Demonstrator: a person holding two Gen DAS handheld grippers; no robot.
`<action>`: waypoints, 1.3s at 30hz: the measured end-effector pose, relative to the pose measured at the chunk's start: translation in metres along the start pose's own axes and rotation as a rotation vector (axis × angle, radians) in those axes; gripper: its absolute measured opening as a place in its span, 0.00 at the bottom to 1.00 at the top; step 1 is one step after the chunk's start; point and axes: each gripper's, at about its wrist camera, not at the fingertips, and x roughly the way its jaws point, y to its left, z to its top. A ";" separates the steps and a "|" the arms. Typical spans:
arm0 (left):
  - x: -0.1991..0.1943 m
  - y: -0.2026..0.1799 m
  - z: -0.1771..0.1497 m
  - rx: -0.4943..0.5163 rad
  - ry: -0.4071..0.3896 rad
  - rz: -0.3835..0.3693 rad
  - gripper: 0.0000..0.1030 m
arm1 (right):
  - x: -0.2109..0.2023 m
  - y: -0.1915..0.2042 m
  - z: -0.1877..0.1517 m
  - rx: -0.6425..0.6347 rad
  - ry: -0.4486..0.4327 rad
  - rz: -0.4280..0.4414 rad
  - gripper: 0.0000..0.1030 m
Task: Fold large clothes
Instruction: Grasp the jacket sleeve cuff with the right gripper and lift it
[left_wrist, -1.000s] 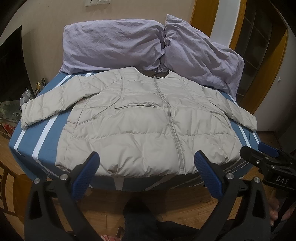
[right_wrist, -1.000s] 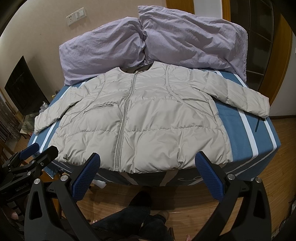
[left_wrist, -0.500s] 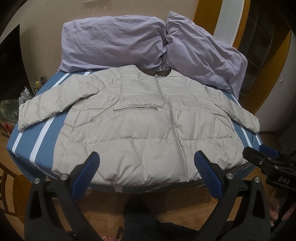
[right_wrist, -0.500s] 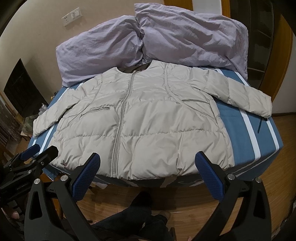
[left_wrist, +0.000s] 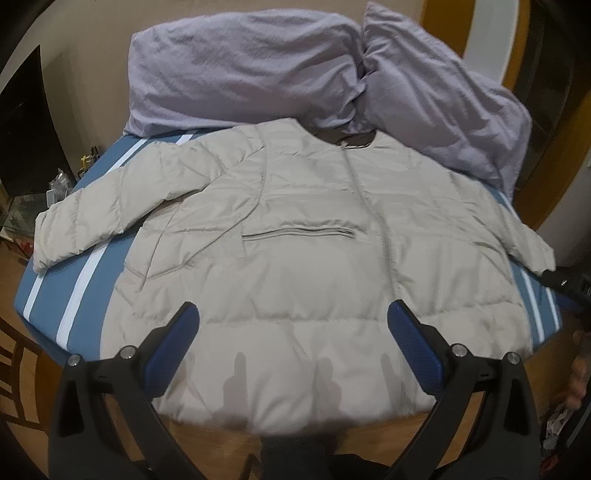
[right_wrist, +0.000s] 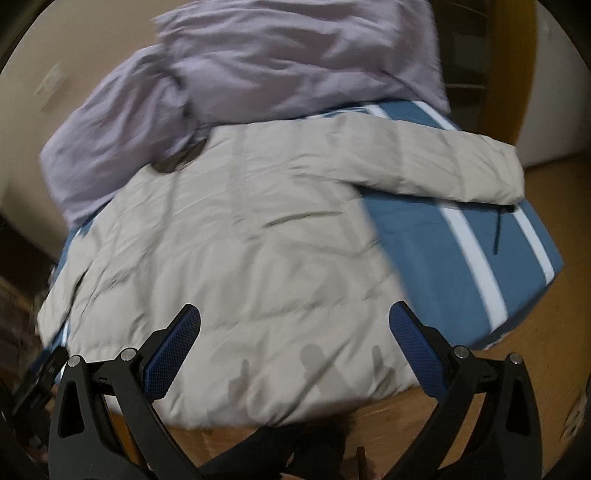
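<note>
The puffer jacket, pale beige and zipped shut, lies face up and spread flat on a blue bedsheet with white stripes; in the left wrist view it fills the space ahead of the left gripper, whose blue-padded fingers stand wide apart with nothing between them, hanging above the hem near the bed's front edge. One sleeve stretches out ahead and to the left of that claw, the other ahead and to the right — its cuff reaching the bed's side. A zipped chest pocket sits straight ahead of the claw, and beyond the collar two lilac pillows lean against the wall. Wooden floor shows below the bed. The right wrist view is blurred: the right gripper likewise has its blue pads spread apart, holding nothing, over the lower right part of the jacket. The right sleeve runs ahead and to the right of this claw, lying across the striped sheet, with the pillows behind it — and shadows of the fingers fall on the hem.
</note>
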 end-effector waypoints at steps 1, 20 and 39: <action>0.006 0.001 0.003 -0.001 0.006 0.008 0.98 | 0.006 -0.010 0.006 0.018 -0.001 -0.023 0.99; 0.077 -0.002 0.050 0.014 0.099 0.092 0.98 | 0.085 -0.239 0.108 0.521 0.010 -0.367 0.90; 0.096 -0.004 0.060 0.016 0.132 0.087 0.98 | 0.111 -0.242 0.117 0.454 0.027 -0.327 0.25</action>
